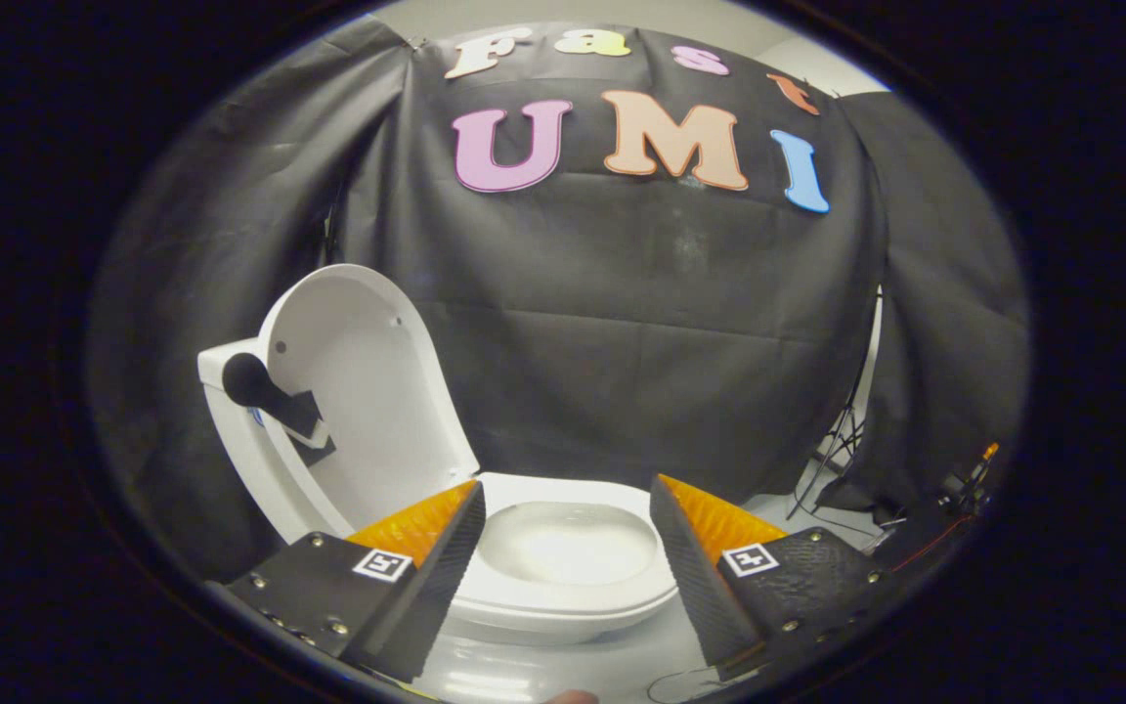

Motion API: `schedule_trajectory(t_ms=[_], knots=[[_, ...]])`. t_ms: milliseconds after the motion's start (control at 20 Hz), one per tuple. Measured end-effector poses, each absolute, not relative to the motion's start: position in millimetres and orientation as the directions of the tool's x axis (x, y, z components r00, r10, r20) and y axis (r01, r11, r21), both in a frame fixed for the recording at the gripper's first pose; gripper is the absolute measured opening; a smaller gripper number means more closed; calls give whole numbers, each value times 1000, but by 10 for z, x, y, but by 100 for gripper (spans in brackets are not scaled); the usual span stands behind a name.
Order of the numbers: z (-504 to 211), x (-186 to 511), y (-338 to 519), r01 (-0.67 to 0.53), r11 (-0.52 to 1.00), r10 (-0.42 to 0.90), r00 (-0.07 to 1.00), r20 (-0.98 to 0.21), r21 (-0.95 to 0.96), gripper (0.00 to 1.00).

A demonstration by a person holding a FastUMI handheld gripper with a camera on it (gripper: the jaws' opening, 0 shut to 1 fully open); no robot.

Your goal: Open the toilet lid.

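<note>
While the gripper point(563, 533) hangs just above the front of the toilet point(563, 587), its two fingers are spread wide apart and hold nothing. Between them you can see the white seat point(622, 596) and the bowl point(568, 543). The toilet lid point(368, 411) is up, standing tall behind the left finger and leaning back toward the tank point(221, 376). A black knob handle point(265, 391) sticks out from the lid. Black cloth point(641, 332) hangs behind it all.

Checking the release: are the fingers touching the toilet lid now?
Apart. The gripper view shows the lid raised upright beyond the left finger, and the open gripper frames the seat, holding nothing.
</note>
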State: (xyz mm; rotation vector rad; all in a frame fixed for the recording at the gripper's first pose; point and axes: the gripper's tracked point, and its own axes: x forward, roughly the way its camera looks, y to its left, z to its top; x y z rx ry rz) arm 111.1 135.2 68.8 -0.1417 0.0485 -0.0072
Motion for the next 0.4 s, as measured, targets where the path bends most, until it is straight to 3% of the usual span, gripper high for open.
schedule_trajectory(t_ms=[250,400], knots=[[784,1049,1271,30,998,-30,1000,10,-53,100],[658,1091,1261,35,996,-37,999,-18,-82,99]])
